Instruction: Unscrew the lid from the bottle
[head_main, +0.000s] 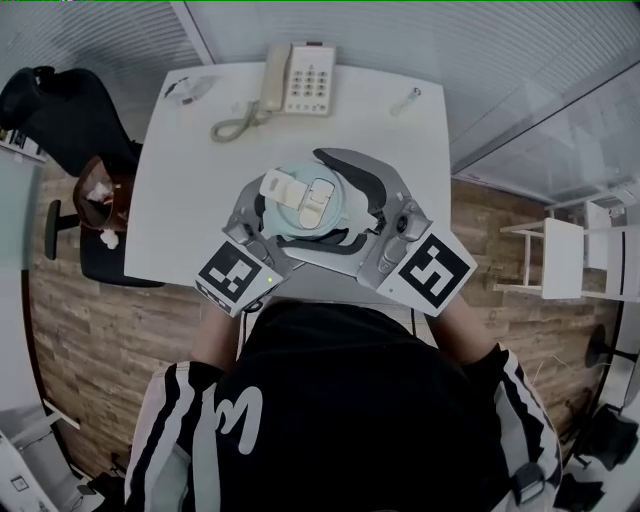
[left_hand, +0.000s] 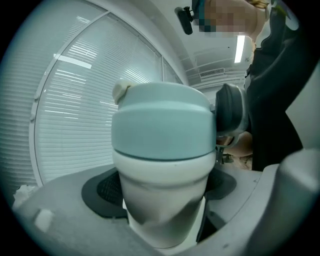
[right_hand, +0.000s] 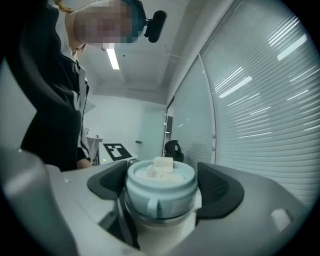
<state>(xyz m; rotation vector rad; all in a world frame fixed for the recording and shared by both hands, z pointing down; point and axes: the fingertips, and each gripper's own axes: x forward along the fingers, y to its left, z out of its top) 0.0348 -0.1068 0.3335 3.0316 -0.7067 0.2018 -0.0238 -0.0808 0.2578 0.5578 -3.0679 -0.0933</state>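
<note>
A white bottle (left_hand: 162, 210) with a pale blue lid (head_main: 305, 200) is held up over the near part of the white table (head_main: 180, 200). In the left gripper view, my left gripper (left_hand: 162, 200) is shut on the bottle's white body just under the lid (left_hand: 162, 130). My right gripper (right_hand: 160, 187) is shut on the lid (right_hand: 160, 192), its dark pads (right_hand: 220, 190) on either side of it. From the head view, the left gripper (head_main: 265, 225) comes in from the lower left and the right gripper (head_main: 335, 205) wraps round from the right. A white flip catch tops the lid. The bottle's bottom is hidden.
A corded telephone (head_main: 295, 80) lies at the table's far edge, with a small clear item (head_main: 188, 90) at the far left and another (head_main: 405, 100) at the far right. A black chair (head_main: 60, 120) stands left of the table, a white rack (head_main: 565, 255) at the right.
</note>
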